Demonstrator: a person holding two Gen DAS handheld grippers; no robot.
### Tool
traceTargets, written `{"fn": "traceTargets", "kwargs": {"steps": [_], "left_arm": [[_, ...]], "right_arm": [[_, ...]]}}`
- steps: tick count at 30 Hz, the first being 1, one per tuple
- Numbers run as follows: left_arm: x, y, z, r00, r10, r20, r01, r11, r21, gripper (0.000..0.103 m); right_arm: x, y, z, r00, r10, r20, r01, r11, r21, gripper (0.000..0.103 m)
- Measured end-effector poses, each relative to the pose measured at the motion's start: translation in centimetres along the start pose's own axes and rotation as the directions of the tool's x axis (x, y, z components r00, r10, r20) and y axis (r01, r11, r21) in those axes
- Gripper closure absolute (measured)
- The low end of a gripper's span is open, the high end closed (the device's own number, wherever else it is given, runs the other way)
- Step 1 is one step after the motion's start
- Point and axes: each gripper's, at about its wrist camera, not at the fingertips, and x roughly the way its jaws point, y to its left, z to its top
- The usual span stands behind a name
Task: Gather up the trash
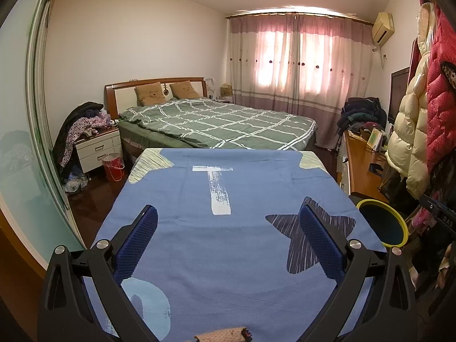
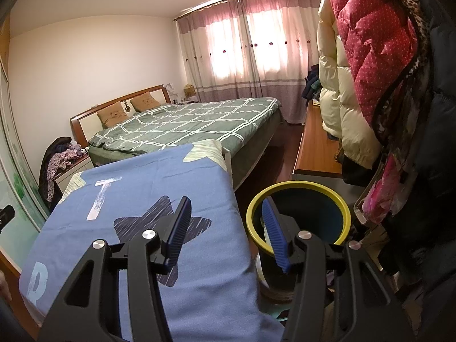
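Two grippers are in view, each spread wide with nothing between its blue pads. In the left wrist view the left gripper (image 1: 228,222) hovers over the table (image 1: 176,256), which is covered by a blue cloth printed with a white letter T (image 1: 216,188) and a dark star (image 1: 310,236). At the bottom edge of that view a small brownish, dotted item (image 1: 225,336) lies on the cloth; it is cut off by the frame, so its identity and long axis cannot be determined. Left of the table, on the floor by the white nightstand (image 1: 98,148), stands a red bucket (image 1: 114,166); its contents are too small to make out. The green checked bed (image 1: 216,122) lies beyond the table's far end.

The bin (image 1: 383,222), dark with a yellow rim, stands just beside the table's right edge, mouth pointing upward, long axis upright. In the left wrist view its right part is hidden by hanging clothes.

In the right wrist view the right gripper (image 2: 226,222) straddles the table's right edge: the left finger is over the star (image 2: 159,222), the right finger (image 2: 275,236) overlaps the bin (image 2: 322,213) opening. A pale object inside the bin, behind that finger, is mostly hidden. Hanging jackets (image 2: 370,57) cover the right side
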Motion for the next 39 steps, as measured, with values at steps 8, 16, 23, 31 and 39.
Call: {"fn": "traceTargets", "kwargs": {"steps": [8, 16, 23, 31, 39], "left_arm": [[0.0, 0.01, 0.04, 1.0, 0.0, -0.001, 0.0, 1.0, 0.001, 0.005], [-0.03, -0.04, 0.07, 1.0, 0.0, 0.0, 0.0, 1.0, 0.002, 0.005], [-0.01, -0.08, 0.02, 1.0, -0.001, -0.001, 0.001, 1.0, 0.003, 0.005], [0.12, -0.1, -0.09, 1.0, -0.003, -0.002, 0.003, 1.0, 0.007, 0.005], [0.24, -0.11, -0.16, 1.0, -0.002, -0.001, 0.002, 1.0, 0.011, 0.005]], "right_arm": [[0.04, -0.03, -0.01, 1.0, 0.0, -0.001, 0.0, 1.0, 0.002, 0.053], [0.13, 0.03, -0.07, 1.0, 0.0, 0.0, 0.0, 1.0, 0.001, 0.053], [0.39, 0.03, -0.3, 1.0, 0.003, -0.004, -0.003, 1.0, 0.003, 0.053], [0.47, 0.08, -0.36, 1.0, 0.005, -0.007, -0.005, 1.0, 0.003, 0.053], [0.59, 0.24, -0.53, 1.0, 0.007, -0.011, -0.007, 1.0, 0.003, 0.053]]}}
